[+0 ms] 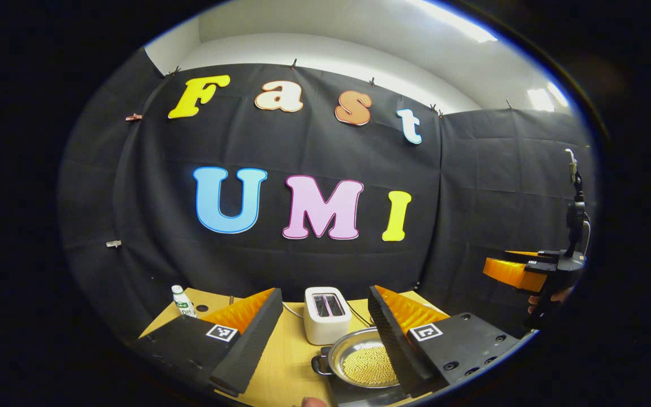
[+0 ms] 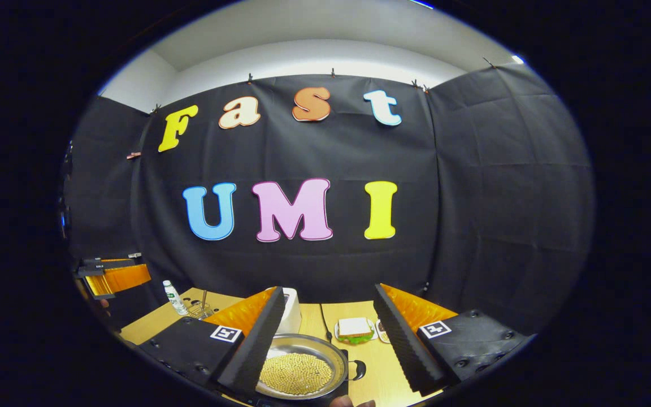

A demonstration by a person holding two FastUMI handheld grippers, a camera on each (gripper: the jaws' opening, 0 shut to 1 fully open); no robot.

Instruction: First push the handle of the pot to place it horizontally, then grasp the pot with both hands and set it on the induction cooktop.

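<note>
Both grippers hover with jaws spread wide, gripping nothing: left gripper (image 1: 325, 328), right gripper (image 2: 328, 325). Below them, the wooden tabletop (image 1: 286, 356) carries the pot (image 1: 359, 357) at its near edge, filled with small yellow beads (image 2: 297, 373). Behind the pot stands a white toaster (image 1: 327, 314). A sandwich plate (image 2: 355, 329) sits mid-table. A small bottle (image 1: 181, 301) stands near the far left corner.

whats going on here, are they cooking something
A person holds a gripper in each hand above a wooden table. Both the left gripper and the right gripper are open and hold nothing. Below them sits a metal pot full of small yellow beads, with dark handles at its sides. A white toaster, a small bottle and a sandwich on a plate stand farther back.
</note>
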